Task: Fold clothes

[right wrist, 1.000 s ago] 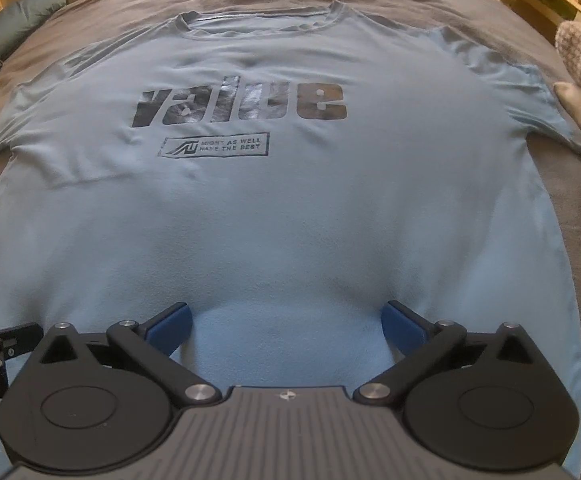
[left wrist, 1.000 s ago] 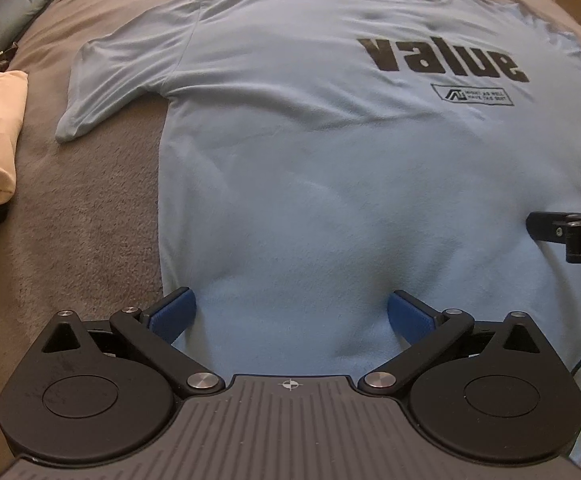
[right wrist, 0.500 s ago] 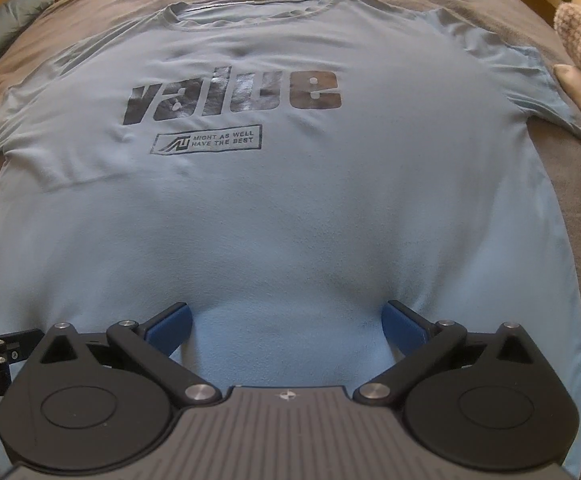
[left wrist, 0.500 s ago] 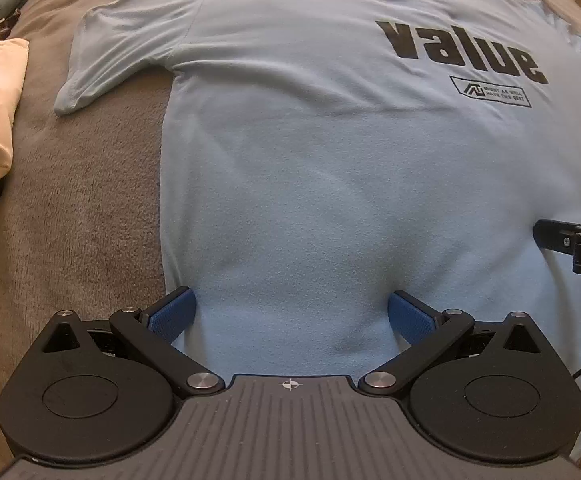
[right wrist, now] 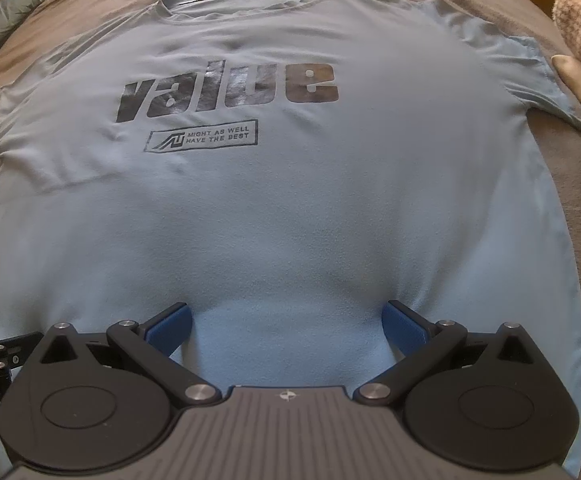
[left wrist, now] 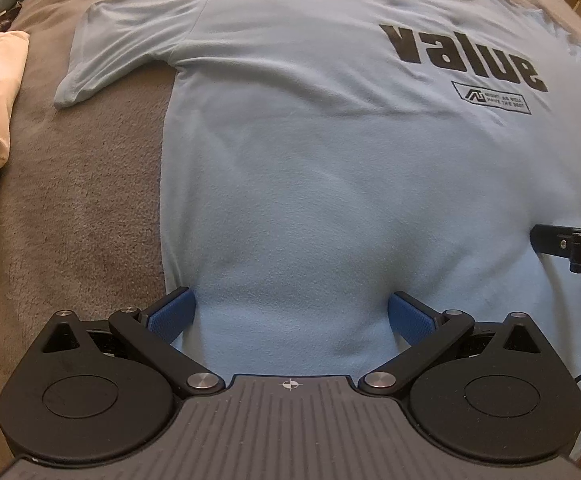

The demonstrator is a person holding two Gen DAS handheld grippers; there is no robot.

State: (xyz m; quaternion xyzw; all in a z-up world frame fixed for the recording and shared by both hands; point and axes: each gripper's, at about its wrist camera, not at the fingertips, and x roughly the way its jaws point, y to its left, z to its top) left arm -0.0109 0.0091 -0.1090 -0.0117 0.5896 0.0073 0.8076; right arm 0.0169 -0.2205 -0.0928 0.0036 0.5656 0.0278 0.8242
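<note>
Light blue T-shirt (right wrist: 290,208): flat, print up, on the bed (left wrist: 82,208). Left tool (left wrist: 290,312) and right tool (right wrist: 286,316): spread wide, empty, at hem. Advice: pinch both layers evenly, lift together, fold toward collar.

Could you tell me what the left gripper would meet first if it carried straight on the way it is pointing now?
Most likely the light blue T-shirt: the open left gripper points along its lower body, low over the fabric, though height is unclear.

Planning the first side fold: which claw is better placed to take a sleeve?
Left, probably. The left claw sits open by the t-shirt side edge, its sleeve straight ahead; the right claw is mid-hem.
</note>
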